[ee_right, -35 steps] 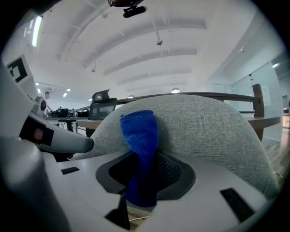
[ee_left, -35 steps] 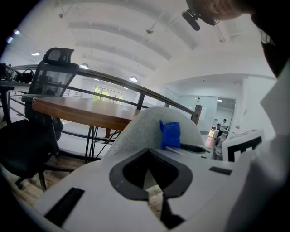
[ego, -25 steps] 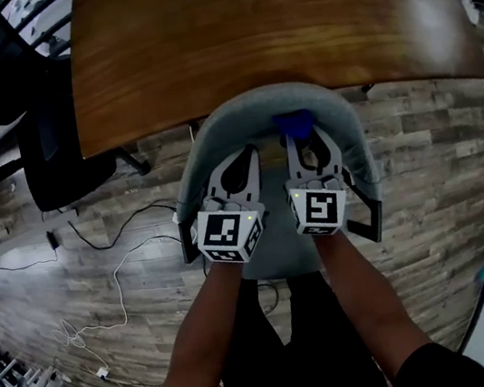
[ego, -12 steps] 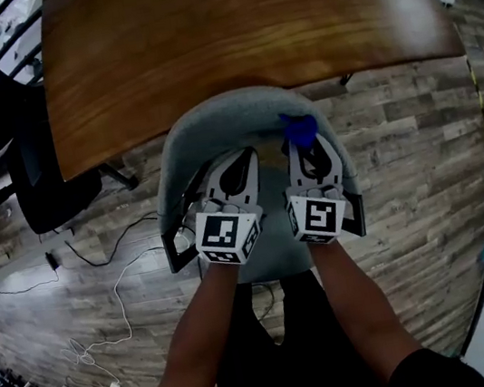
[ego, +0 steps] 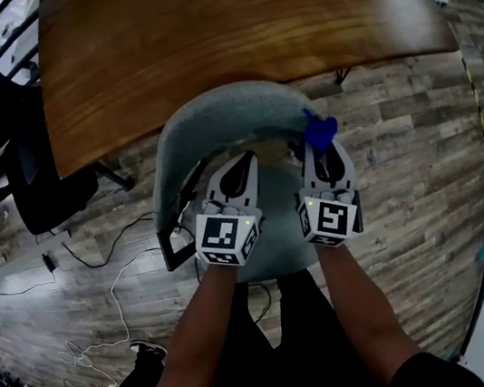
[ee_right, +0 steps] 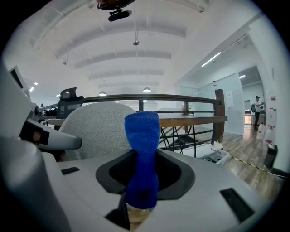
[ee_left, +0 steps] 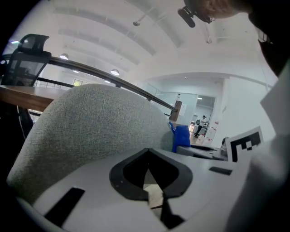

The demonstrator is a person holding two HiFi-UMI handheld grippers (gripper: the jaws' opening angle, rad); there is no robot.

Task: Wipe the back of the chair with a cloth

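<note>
A grey upholstered chair (ego: 220, 118) stands below me, its curved back (ee_left: 90, 122) facing a wooden table. My right gripper (ego: 320, 149) is shut on a blue cloth (ego: 319, 129), whose bunched end sticks up past the jaws (ee_right: 142, 136) at the right end of the chair back. In the right gripper view the cloth stands beside the grey back (ee_right: 97, 127), and I cannot tell whether they touch. My left gripper (ego: 236, 169) is shut with nothing in it, close behind the middle of the back.
The wooden table (ego: 232, 24) lies just beyond the chair. A black office chair (ego: 31, 168) stands at the left. Cables (ego: 106, 257) trail over the wood-plank floor at the left. A railing (ee_right: 181, 97) runs behind the table.
My right gripper has carried the blue cloth to the right, from near the middle of the chair back to its right end. The left gripper has stayed put.
</note>
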